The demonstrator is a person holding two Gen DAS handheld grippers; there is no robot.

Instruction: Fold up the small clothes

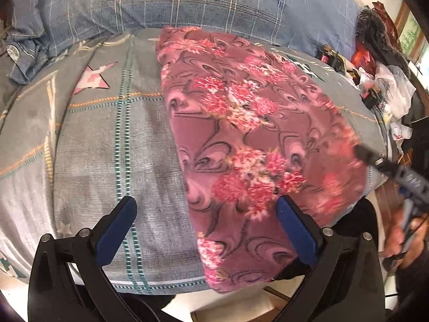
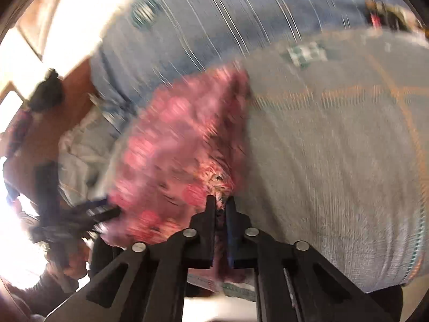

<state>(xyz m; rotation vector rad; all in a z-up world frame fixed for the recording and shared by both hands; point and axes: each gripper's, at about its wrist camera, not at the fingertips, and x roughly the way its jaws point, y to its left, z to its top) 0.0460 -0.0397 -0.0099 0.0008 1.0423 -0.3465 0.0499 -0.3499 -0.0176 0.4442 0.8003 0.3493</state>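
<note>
A pink floral fleece garment (image 1: 241, 134) lies lengthwise on the grey patterned bed cover (image 1: 107, 139), reaching from the far pillow to the near edge. My left gripper (image 1: 206, 212) is open above the near part, its right blue pad over the cloth's near end and its left pad over bare cover. My right gripper (image 2: 221, 206) is shut on the garment's edge (image 2: 187, 145), with cloth pinched between its pads. It shows in the left wrist view (image 1: 375, 158) at the cloth's right side. The right wrist view is motion-blurred.
A blue plaid pillow or duvet (image 1: 187, 2) runs along the far side of the bed. Clutter of bags and boxes (image 1: 386, 86) sits at the far right. The bed's near edge (image 1: 166, 287) drops off below my left gripper.
</note>
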